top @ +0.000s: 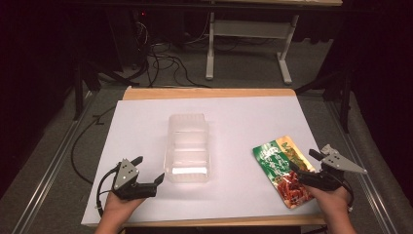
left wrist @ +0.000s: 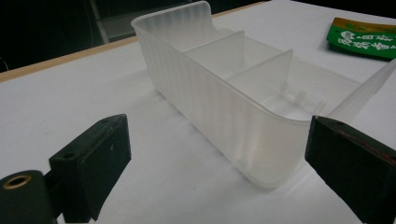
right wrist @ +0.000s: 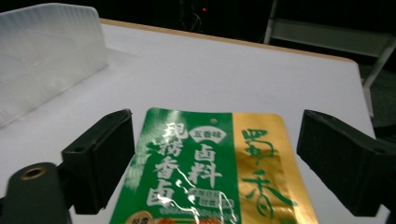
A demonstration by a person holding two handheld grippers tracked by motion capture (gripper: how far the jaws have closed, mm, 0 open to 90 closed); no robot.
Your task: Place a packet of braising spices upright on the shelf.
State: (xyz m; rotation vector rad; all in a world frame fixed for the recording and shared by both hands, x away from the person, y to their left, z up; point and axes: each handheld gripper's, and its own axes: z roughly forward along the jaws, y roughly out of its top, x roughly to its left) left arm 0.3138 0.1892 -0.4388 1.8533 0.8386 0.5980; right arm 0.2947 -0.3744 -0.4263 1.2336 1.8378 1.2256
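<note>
Mid-table: divided bin (top: 188, 148) empty | left tongs (top: 148, 171) open | right tongs (top: 303, 162) open over pouch (top: 282, 169)

The flat green and gold foil snack packet (right wrist: 210, 172) carries the only readable print: in the right gripper view a small green fan-shaped badge near its top reads 五香味, and beneath it, on the green half, stand large white characters, 卤料 in one column with a second column beside it that looks like 现捞香卤. The gold half bears big green brush-written characters, the lower one seemingly 香, and the small white-boxed print below 卤料 is too fine to read.
</note>
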